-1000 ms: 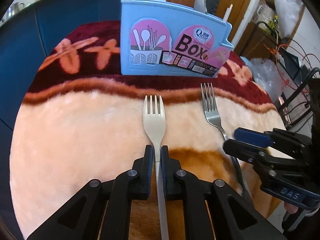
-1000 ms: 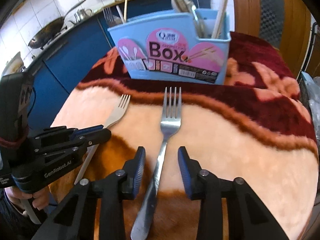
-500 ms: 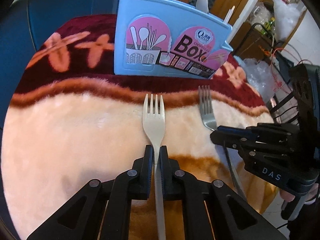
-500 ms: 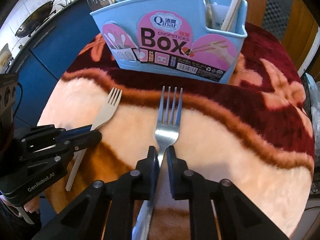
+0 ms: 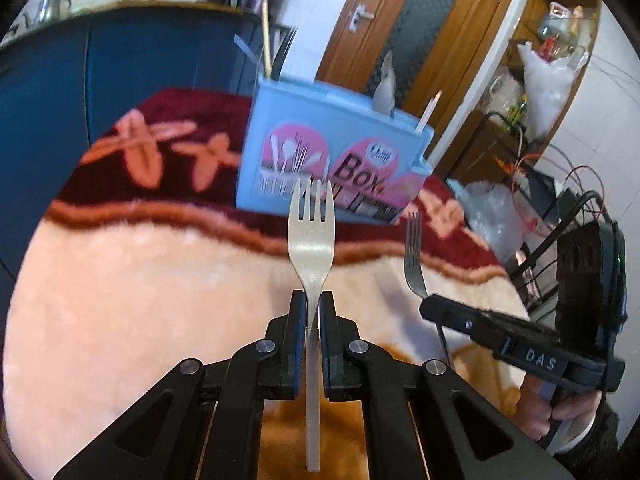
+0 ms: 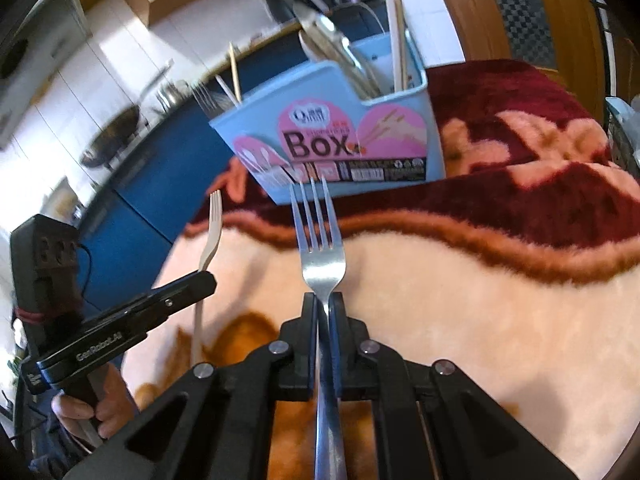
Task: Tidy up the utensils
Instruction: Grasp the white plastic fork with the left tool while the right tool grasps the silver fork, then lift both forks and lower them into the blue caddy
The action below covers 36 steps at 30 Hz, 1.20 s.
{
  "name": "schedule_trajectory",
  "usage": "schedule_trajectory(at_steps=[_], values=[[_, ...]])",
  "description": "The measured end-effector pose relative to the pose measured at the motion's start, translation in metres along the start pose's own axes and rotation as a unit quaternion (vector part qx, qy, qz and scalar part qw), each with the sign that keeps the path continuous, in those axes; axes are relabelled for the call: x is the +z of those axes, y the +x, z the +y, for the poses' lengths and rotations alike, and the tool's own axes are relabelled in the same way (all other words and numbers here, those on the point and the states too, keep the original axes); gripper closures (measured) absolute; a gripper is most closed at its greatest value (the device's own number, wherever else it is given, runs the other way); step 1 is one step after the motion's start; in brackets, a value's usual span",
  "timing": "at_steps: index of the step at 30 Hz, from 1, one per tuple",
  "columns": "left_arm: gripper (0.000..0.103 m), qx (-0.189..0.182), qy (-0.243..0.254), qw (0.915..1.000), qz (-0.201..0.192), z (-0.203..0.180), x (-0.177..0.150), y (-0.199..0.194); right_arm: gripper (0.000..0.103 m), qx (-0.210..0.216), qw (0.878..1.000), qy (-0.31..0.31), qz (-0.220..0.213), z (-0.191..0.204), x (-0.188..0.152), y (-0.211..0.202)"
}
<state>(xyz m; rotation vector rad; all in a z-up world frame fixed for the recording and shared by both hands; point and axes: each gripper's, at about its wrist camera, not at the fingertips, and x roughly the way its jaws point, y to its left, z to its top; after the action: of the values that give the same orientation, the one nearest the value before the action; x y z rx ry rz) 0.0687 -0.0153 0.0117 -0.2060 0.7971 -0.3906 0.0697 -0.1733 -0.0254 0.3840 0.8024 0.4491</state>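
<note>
I am holding a fork in each gripper. My left gripper [image 5: 313, 304] is clamping the neck of the pale plastic fork [image 5: 311, 240], jaws nearly together with only the thin handle between the pads, and the handle is running back between the fingers toward the camera. The tines are pointing forward and up, standing in front of the blue utensil box [image 5: 332, 160], which is sitting farther back on the fluffy blanket [image 5: 120, 300]. My right gripper [image 6: 323, 306] is pinching the metal fork [image 6: 322, 248] the same way, just below its head, jaws drawn tight on the narrow neck, tines aiming at the front of the box [image 6: 340, 148].

The box is standing upright on the dark red part of the blanket [image 6: 500, 272], its label reading "Box". Other forks, chopsticks and spoon handles are sticking up out of its compartments; I cannot tell how those compartments are divided.

From the left view, the right gripper is showing at the right edge with the metal fork poking out ahead of it. A hand [image 6: 100, 408] is gripping the left tool's handle.
</note>
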Motion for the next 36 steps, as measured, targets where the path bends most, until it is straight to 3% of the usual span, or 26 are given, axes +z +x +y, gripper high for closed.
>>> schedule_trajectory(at_steps=[7,15,25,36], values=[[0.097,0.026,0.018,0.9966,-0.076,-0.011,0.018,-0.02,0.096,-0.022,0.995,-0.045,-0.09,0.019,0.004,-0.027],[0.097,0.028,0.022,0.9903,-0.134,-0.019,0.046,-0.033,0.096,-0.026,0.986,-0.061,-0.151,0.016,0.016,-0.044],[0.097,0.058,0.052,0.9716,-0.224,-0.037,0.105,-0.062,0.096,-0.017,0.986,-0.043,-0.161,0.007,0.013,-0.046],[0.097,0.08,0.049,0.9648,-0.246,-0.033,0.145,-0.032,0.096,-0.017,0.983,-0.045,-0.177,0.006,0.018,-0.054]])
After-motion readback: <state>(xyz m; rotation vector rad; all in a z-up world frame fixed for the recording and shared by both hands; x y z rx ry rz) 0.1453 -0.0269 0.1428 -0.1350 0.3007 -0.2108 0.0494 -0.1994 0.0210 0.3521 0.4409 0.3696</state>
